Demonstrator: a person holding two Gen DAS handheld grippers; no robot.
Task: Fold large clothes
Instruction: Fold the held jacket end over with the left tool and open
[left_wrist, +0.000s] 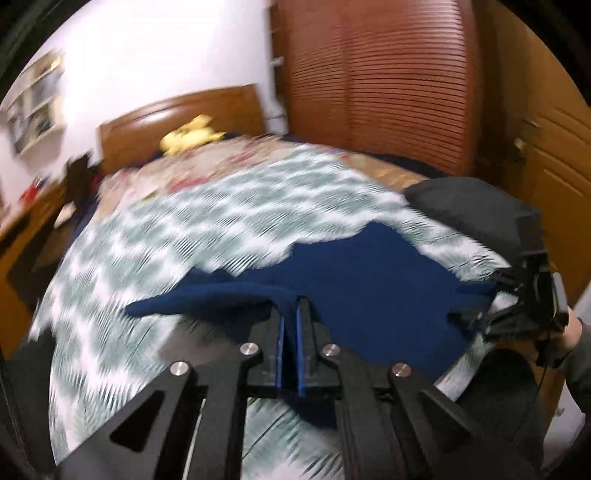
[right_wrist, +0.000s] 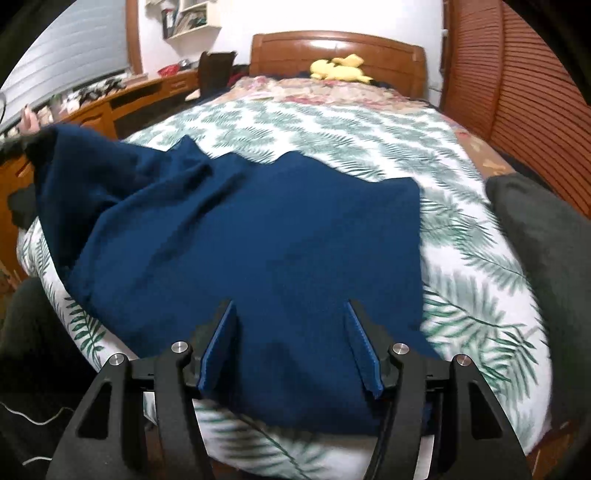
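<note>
A large navy blue garment (right_wrist: 258, 240) lies spread on the fern-print bed cover (right_wrist: 332, 125). My left gripper (left_wrist: 290, 308) is shut on a fold of it, and a strip of the blue cloth (left_wrist: 207, 299) trails off to the left from the jaws. In the right wrist view that edge of the garment is lifted at the far left, under a hand (right_wrist: 29, 120). My right gripper (right_wrist: 291, 321) stands open just above the garment's near edge, with blue cloth beneath its spread fingers. In the blurred left wrist view it shows at the right edge (left_wrist: 480, 295).
A dark grey cushion or cloth (right_wrist: 535, 240) lies on the bed's right side. A yellow plush toy (right_wrist: 340, 70) sits by the wooden headboard (right_wrist: 332, 44). A slatted wardrobe (right_wrist: 517, 92) stands on the right, a wooden desk (right_wrist: 110, 99) on the left.
</note>
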